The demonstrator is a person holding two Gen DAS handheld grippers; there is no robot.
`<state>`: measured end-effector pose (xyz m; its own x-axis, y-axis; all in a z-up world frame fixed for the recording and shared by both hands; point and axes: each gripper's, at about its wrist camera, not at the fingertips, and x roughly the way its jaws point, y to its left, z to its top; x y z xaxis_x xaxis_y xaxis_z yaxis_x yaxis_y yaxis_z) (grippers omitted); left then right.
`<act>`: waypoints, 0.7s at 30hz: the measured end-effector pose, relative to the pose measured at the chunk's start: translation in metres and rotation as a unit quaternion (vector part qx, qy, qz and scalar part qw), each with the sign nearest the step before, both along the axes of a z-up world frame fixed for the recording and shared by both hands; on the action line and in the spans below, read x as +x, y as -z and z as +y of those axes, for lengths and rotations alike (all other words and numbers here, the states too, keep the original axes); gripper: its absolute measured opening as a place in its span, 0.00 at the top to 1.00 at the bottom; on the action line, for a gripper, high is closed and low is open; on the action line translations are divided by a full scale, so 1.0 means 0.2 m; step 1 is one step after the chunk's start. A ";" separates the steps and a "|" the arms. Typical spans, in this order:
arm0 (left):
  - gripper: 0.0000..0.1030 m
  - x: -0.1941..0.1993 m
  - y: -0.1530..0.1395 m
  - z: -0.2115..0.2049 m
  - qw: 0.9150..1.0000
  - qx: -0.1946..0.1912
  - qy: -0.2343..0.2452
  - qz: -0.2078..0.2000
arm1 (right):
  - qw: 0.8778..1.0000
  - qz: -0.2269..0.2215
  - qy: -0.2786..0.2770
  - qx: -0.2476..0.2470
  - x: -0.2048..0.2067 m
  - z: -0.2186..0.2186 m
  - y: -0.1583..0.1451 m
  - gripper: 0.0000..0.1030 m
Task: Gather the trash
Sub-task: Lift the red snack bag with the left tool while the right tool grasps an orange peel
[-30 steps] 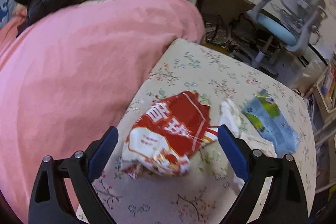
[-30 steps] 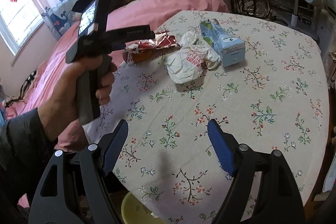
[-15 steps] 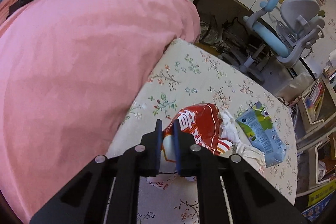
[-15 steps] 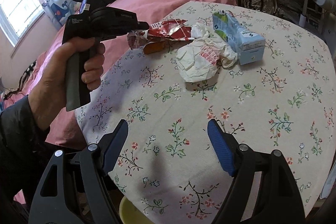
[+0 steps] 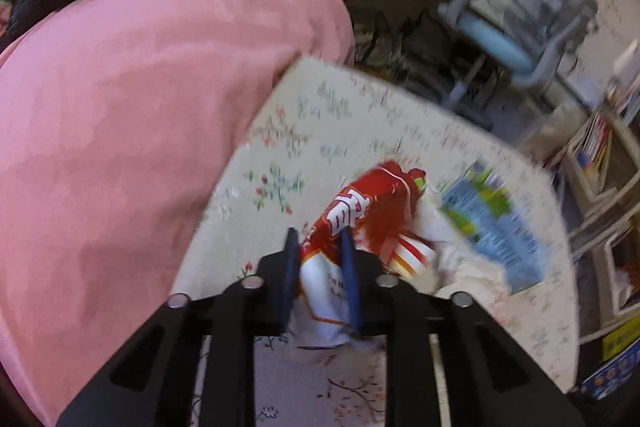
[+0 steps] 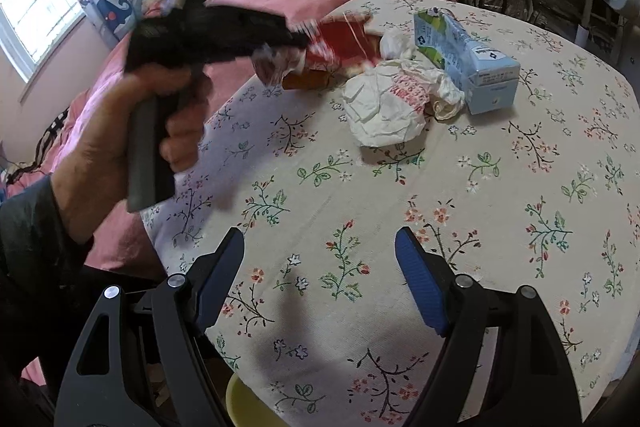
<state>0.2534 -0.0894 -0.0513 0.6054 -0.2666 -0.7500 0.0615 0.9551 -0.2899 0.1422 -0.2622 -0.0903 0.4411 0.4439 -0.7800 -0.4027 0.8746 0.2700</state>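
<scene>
My left gripper [image 5: 319, 259] fingers clamp the red snack wrapper [image 5: 372, 211], easing slightly | right gripper [image 6: 320, 267] fingers apart above tabletop [image 6: 500, 207]

We see soft daylight entering through the window [image 6: 32, 7] at far left, which glares nearly white. The floral tablecloth [image 6: 500, 187] is evenly lit, with faint shadows near the right gripper [image 6: 320, 259]. The left wrist view is smeared by motion blur; the left hand [image 6: 120, 131] blurs too. Fisheye bending darkens every corner.
</scene>
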 end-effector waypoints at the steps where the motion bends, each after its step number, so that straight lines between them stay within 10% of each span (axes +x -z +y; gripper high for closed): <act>1: 0.82 -0.02 -0.04 0.03 1.000 -0.012 -0.008 -0.010 | 1.000 -0.001 -0.002 0.000 0.00 0.01 0.00 0.28; 11: 0.82 -0.28 -0.33 0.37 0.977 -0.168 -0.099 -0.086 | 0.992 -0.083 -0.087 0.033 0.00 0.32 -0.12 0.28; 21: 0.82 -0.33 -0.37 0.51 0.972 -0.187 -0.108 -0.090 | 0.975 -0.099 -0.154 -0.127 0.51 0.57 -0.02 0.29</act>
<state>0.1873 0.0130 0.0226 0.7900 -0.3524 -0.5018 -0.0461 0.7819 -0.6217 0.2444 -0.1485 -0.0855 0.4703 0.3821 -0.7955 -0.6782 0.7332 -0.0488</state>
